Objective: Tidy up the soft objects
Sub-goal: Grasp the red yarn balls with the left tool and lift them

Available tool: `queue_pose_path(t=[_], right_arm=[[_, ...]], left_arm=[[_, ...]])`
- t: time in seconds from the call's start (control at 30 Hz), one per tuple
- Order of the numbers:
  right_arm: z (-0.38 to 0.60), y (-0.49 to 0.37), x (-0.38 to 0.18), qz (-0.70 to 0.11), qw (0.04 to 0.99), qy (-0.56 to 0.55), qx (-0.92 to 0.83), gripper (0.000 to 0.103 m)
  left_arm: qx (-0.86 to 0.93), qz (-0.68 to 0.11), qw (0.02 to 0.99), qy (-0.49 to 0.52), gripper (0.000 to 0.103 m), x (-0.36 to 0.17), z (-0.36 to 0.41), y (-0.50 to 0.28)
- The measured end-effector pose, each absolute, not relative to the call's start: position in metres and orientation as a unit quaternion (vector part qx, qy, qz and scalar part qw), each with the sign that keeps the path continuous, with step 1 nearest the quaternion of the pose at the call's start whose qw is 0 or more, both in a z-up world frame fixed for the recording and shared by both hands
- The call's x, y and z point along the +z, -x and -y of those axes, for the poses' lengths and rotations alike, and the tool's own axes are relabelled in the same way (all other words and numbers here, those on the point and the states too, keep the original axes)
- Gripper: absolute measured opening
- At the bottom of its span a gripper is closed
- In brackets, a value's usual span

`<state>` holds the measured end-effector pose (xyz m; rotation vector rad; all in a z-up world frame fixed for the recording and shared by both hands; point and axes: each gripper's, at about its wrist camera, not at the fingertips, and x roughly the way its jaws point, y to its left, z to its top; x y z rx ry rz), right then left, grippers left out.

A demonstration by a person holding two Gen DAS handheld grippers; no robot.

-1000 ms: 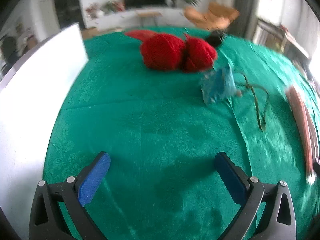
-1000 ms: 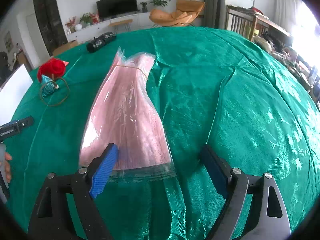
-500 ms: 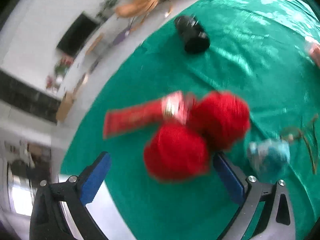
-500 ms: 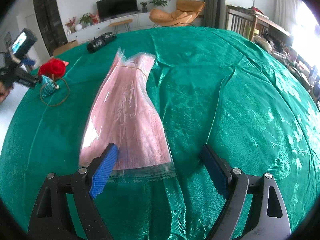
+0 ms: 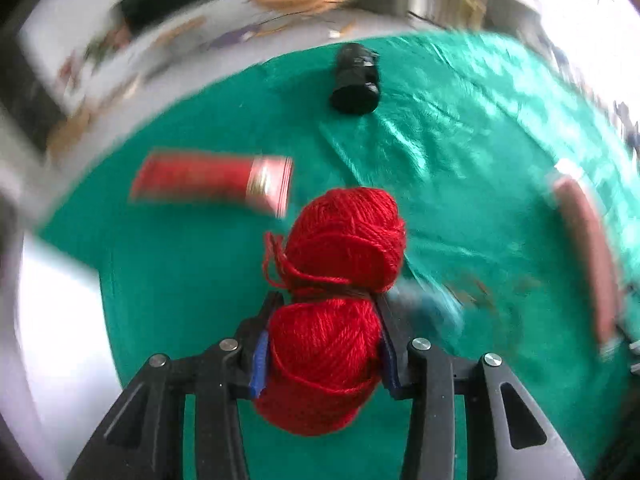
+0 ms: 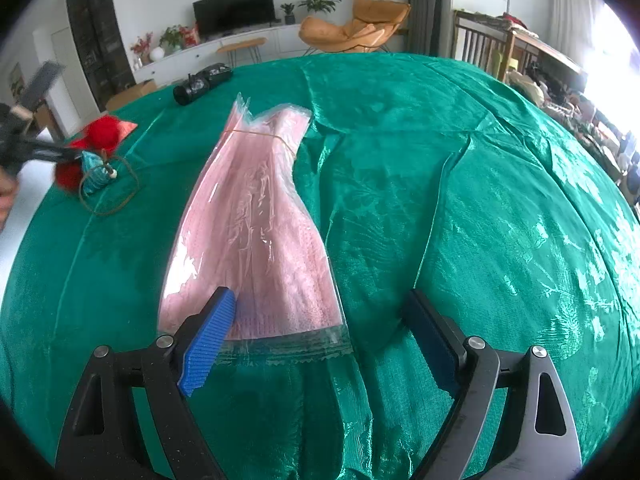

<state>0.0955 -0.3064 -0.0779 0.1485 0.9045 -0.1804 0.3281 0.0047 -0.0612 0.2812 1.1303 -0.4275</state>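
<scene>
My left gripper is shut on the red yarn skein, pinching its near ball while the far ball sticks out ahead over the green cloth. The yarn also shows far left in the right wrist view, with the left gripper on it. My right gripper is open and empty, its fingers either side of the near end of a pink fabric in a clear bag. The bag is blurred at the right edge of the left wrist view.
A red flat packet lies left of the yarn. A black cylinder lies at the far edge, also in the right wrist view. A small blue pouch with a brown cord sits beside the yarn. A white board stands at the left.
My left gripper closed on the near ball of the red yarn, which was lying free between its open fingers half a second ago. The right gripper has not moved.
</scene>
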Motion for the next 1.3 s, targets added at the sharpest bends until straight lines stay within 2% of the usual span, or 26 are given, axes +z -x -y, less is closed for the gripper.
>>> queue_pose_path(t=[0.13, 0.23, 0.27, 0.33, 0.37, 0.4, 0.5, 0.57, 0.6, 0.7, 0.8, 1.3], right_arm=[[0.306, -0.096, -0.078, -0.436, 0.893, -0.072, -0.087, 0.089], [0.306, -0.096, -0.078, -0.436, 0.893, -0.072, -0.087, 0.089], [0.306, -0.096, -0.078, -0.436, 0.893, -0.072, -0.087, 0.089], [0.307, -0.096, -0.078, -0.436, 0.893, -0.073, -0.086, 0.089], [0.307, -0.096, -0.078, -0.436, 0.893, -0.073, -0.086, 0.089], [0.307, -0.095, -0.078, -0.435, 0.893, -0.073, -0.086, 0.089], [0.306, -0.096, -0.078, -0.435, 0.893, -0.074, -0.086, 0.089], [0.306, -0.095, -0.078, -0.435, 0.893, -0.076, -0.085, 0.089], [0.306, -0.095, -0.078, -0.434, 0.893, -0.077, -0.085, 0.089], [0.307, -0.096, -0.078, -0.434, 0.893, -0.077, -0.085, 0.089], [0.307, -0.096, -0.077, -0.434, 0.894, -0.079, -0.084, 0.089], [0.310, -0.093, -0.076, -0.429, 0.895, -0.092, -0.077, 0.089]], left_arm=[[-0.198, -0.532, 0.818, -0.086, 0.043, -0.053, -0.025, -0.240], [-0.186, -0.538, 0.819, -0.069, 0.048, -0.066, -0.026, -0.175], [-0.183, -0.534, 0.823, -0.065, 0.051, -0.071, -0.025, -0.160], [-0.177, -0.511, 0.838, -0.069, 0.069, -0.077, -0.018, -0.140], [-0.173, -0.503, 0.844, -0.074, 0.082, -0.079, -0.015, -0.138], [-0.162, -0.489, 0.853, -0.085, 0.088, -0.081, -0.011, -0.135], [-0.143, -0.472, 0.861, -0.120, 0.089, -0.094, -0.002, -0.142], [-0.140, -0.461, 0.867, -0.125, 0.095, -0.099, -0.002, -0.151], [-0.132, -0.453, 0.872, -0.129, 0.102, -0.100, -0.004, -0.156], [-0.130, -0.433, 0.884, -0.116, 0.103, -0.104, -0.015, -0.163], [-0.145, -0.449, 0.879, -0.062, 0.103, -0.110, -0.030, -0.176], [-0.141, -0.449, 0.880, -0.066, 0.103, -0.113, -0.029, -0.176]])
